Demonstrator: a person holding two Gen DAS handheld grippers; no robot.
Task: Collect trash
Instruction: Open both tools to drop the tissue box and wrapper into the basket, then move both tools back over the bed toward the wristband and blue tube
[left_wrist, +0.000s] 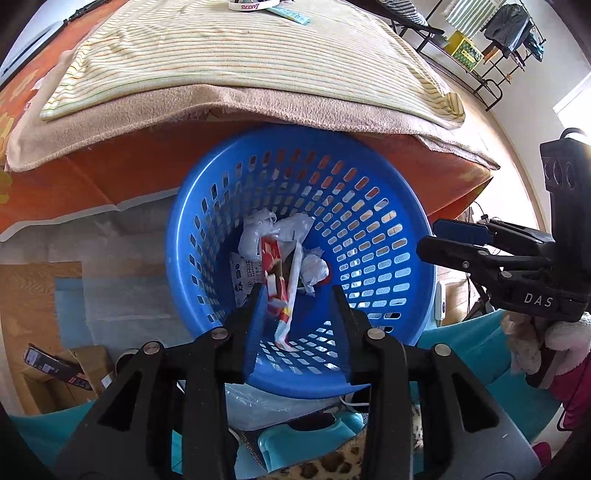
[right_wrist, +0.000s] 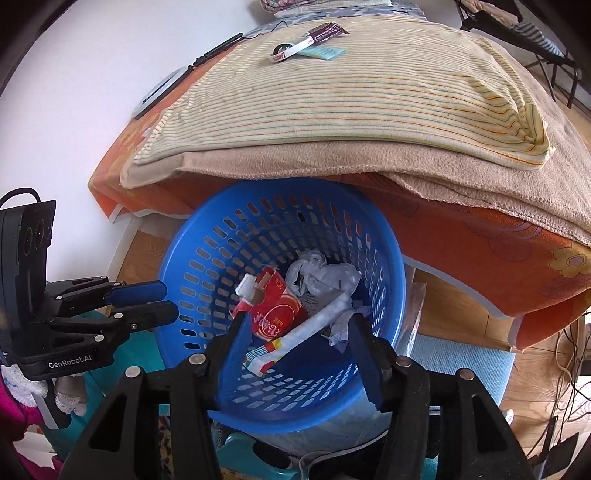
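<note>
left wrist view looks down into a blue basket (left_wrist: 388, 236) tucked against the near edge of a bed (left_wrist: 258, 162), and it already holds trash: crumpled white tissue (left_wrist: 258, 230), a red carton (left_wrist: 271, 258) and a long striped wrapper (left_wrist: 286, 314). more litter sits at the far end of the striped pillow (right_wrist: 332, 96) in the right wrist view: a purple snack wrapper (right_wrist: 327, 32), a pale teal packet (right_wrist: 325, 52) and a white band (right_wrist: 291, 50), well apart from the basket. those pieces look light, thin and floppy, likely slick on the film, so i judge a pinch across a flat edge or corner would serve better than the middle, pressing a little into the soft pillow to get under them. the carton looks stiffer but crushable. left gripper (left_wrist: 299, 295) hovers over the basket mouth with jaws moderately apart and nothing clamped; the striped wrapper lies between them in line of sight, and i cannot tell whether it brushes the left finger. right gripper (right_wrist: 295, 328) hangs likewise, jaws wide and empty, above the basket's near side.
</note>
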